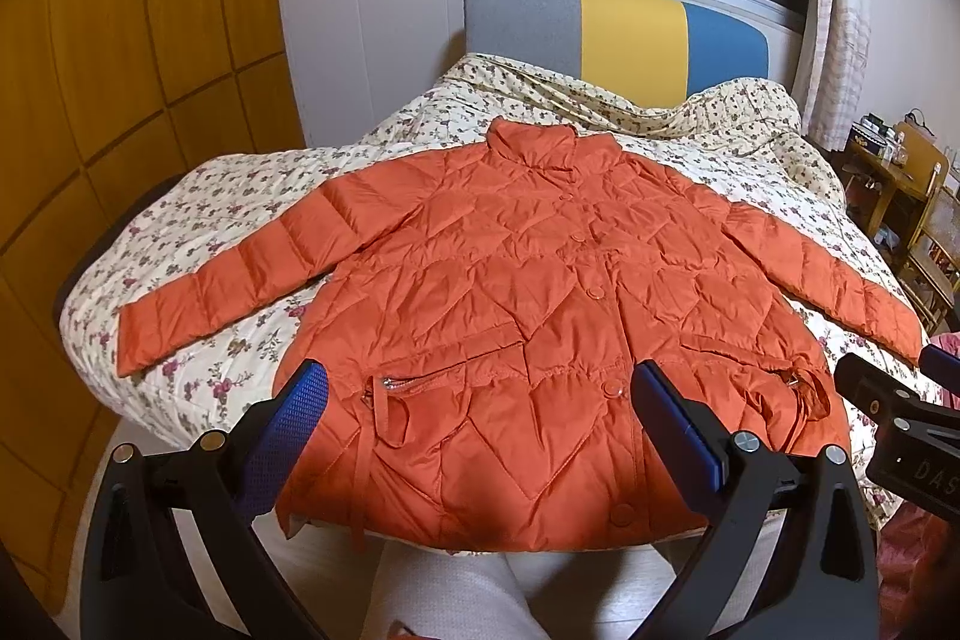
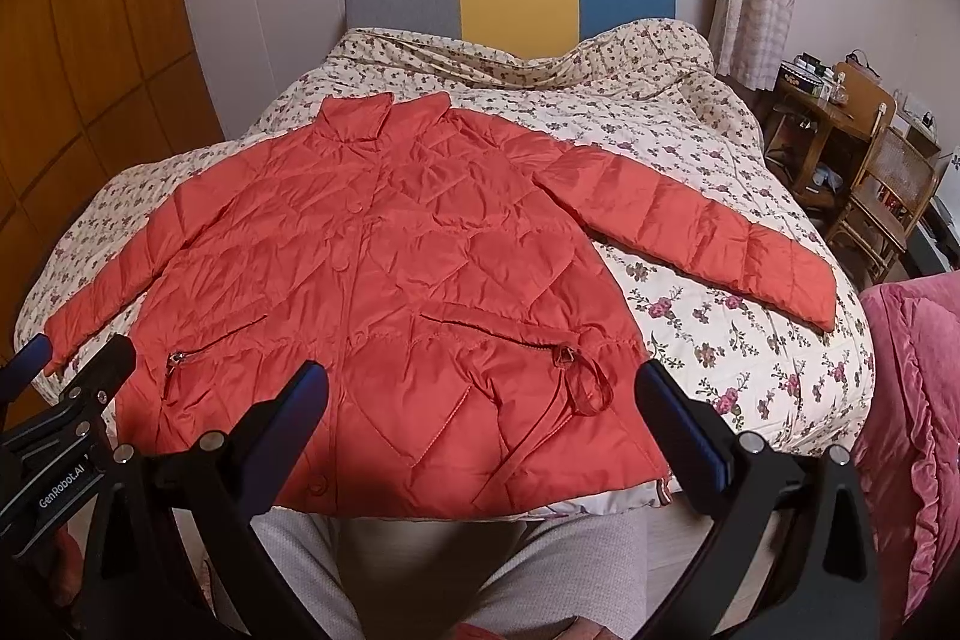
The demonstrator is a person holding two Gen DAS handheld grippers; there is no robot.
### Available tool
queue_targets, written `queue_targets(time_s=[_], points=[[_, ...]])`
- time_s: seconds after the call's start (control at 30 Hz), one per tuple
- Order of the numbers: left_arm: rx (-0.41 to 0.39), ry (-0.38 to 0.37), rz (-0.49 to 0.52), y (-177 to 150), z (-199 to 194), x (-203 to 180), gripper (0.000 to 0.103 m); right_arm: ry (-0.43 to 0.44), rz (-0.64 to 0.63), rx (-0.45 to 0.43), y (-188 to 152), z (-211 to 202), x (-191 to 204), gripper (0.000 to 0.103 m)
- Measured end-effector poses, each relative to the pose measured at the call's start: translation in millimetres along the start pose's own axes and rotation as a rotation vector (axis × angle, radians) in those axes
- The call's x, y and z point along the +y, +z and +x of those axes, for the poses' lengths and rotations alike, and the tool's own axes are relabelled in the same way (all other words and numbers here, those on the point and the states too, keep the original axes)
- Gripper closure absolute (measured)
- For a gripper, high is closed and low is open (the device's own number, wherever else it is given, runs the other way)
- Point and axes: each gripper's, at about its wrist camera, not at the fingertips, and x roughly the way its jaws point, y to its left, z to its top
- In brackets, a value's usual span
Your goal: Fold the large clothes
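The jacket (image 1: 528, 316) is spread flat, front up, sleeves out, on the bed (image 1: 198, 214), ready for folding, while both claws, left (image 1: 480, 430) and right (image 2: 480, 430), are held released above its hem.

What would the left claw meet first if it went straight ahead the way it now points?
Most likely the orange quilted jacket, spread flat on the floral bed cover. The open left claw points at its lower front, near the hem; depth is unclear.
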Motion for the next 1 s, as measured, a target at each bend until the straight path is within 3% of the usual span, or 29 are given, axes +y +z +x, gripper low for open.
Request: queue_targets(time_s=[1.0], points=[[0.018,-0.005,-0.001,-0.2,2.7,-1.9,0.003,-0.006,-0.009,0.013,-2.7,4.9,-0.9,0.002]])
